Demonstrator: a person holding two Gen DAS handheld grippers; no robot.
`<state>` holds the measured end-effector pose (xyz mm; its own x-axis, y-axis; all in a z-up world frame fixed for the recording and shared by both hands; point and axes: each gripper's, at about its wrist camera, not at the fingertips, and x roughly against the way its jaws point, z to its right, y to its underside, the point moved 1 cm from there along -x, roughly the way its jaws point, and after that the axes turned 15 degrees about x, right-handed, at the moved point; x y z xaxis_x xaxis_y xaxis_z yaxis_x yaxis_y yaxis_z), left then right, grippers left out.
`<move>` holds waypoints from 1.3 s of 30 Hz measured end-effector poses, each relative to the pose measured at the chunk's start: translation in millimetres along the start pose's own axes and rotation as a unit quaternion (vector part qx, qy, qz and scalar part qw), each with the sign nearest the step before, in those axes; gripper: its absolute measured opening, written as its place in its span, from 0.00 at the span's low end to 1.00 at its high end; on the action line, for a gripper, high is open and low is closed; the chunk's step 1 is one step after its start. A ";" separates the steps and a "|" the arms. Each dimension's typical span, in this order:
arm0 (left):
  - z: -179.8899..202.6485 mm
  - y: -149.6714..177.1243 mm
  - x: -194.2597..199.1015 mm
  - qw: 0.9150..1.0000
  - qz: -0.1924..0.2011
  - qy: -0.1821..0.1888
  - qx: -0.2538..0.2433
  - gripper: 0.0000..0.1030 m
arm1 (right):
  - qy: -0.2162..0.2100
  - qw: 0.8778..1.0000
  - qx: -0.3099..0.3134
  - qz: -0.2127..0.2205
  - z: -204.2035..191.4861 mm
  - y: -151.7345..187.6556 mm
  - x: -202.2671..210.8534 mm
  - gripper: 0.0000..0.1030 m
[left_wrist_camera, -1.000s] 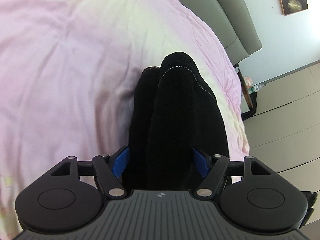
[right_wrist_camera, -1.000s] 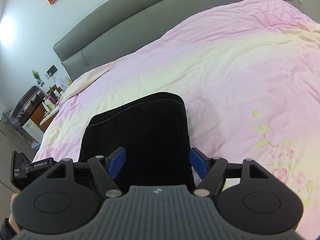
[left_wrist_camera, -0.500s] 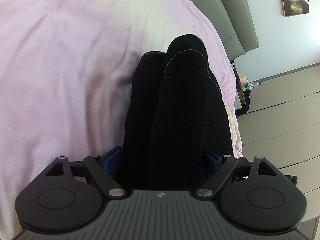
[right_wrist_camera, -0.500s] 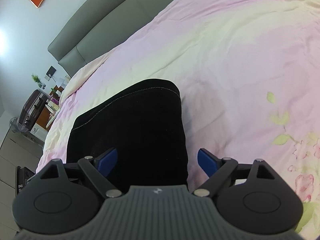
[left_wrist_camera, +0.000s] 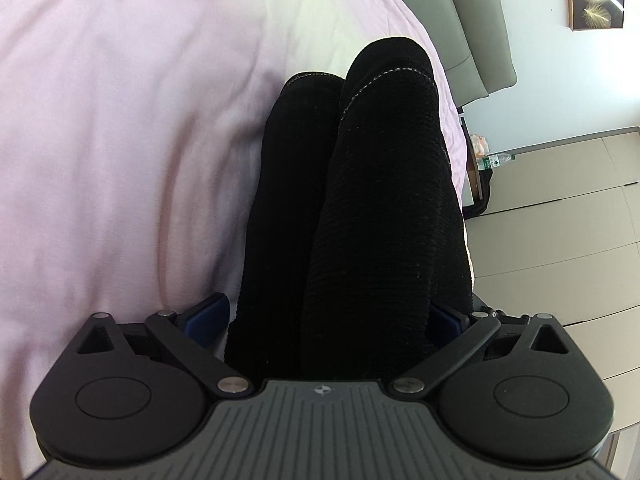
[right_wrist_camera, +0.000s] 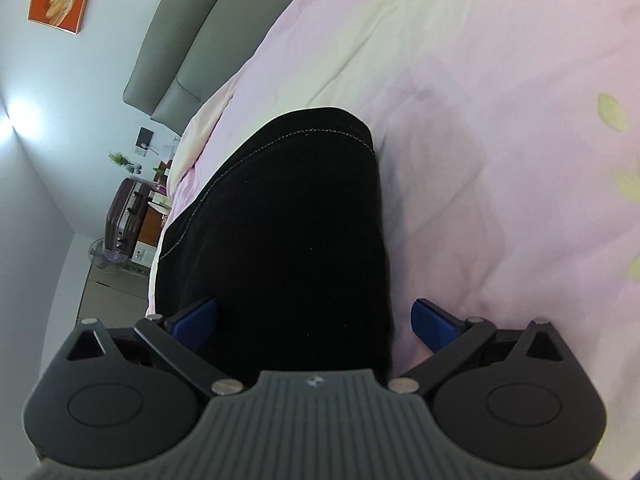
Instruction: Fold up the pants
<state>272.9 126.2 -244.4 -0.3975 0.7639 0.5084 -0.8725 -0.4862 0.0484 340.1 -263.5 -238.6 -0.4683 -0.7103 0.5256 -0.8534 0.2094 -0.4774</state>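
Note:
Black ribbed pants hang in folds from my left gripper, whose blue pads stand wide with the cloth bunched between them. In the right wrist view the same pants drape from my right gripper. Its blue pads are spread wide, and the right pad stands clear of the cloth. Pale stitching runs along the hem. The far end of the pants hangs above or rests on the pink bedspread; I cannot tell which.
The bed has a grey padded headboard. A nightstand with a bottle stands past the bed edge in the left view. A suitcase and a fan are by the wall in the right view. Pale floor lies beyond.
Both grippers have tilted and lifted, so the pants hang longer in both views. Both sets of jaws have spread wider than a second ago.

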 end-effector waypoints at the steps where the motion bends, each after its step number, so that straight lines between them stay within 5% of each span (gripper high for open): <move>1: -0.3 0.0 -0.7 1.000 -0.002 0.002 0.000 1.00 | -0.008 1.000 -0.001 -0.003 0.6 -2.8 -3.6 0.95; 10: 1.0 0.6 -6.8 1.000 -0.011 0.012 -0.002 1.00 | -0.054 0.998 -0.016 -0.006 -4.3 -2.4 -33.3 0.95; 16: 4.9 1.2 -7.8 1.000 -0.010 0.024 -0.005 0.97 | -0.054 0.998 -0.037 0.013 -22.9 1.3 -21.7 0.69; 23: 31.9 25.1 20.9 0.996 -0.056 0.069 -0.025 0.87 | -0.048 0.998 -0.040 0.018 -75.4 3.4 35.6 0.64; 28: 37.0 74.6 24.0 0.993 -0.096 0.065 -0.023 0.87 | -0.049 0.998 -0.043 0.006 -85.4 39.3 94.8 0.64; 33: 24.4 118.6 -5.8 0.992 -0.105 -0.034 -0.067 0.94 | 0.032 0.991 -0.086 -0.094 -53.5 84.6 101.0 0.72; 36: 18.3 107.0 0.7 0.994 -0.105 -0.022 -0.024 1.00 | 0.030 0.994 -0.052 -0.094 -60.7 74.8 104.5 0.79; 39: 15.7 85.8 23.6 0.998 -0.061 0.002 0.004 0.99 | 0.021 0.996 -0.019 -0.089 -64.1 62.4 102.1 0.87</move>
<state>193.2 95.8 -214.7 -0.2891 0.8194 0.4949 -0.9122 -0.3927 0.1172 224.4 -279.9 -169.5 -0.3179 -0.7094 0.6290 -0.9313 0.1093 -0.3475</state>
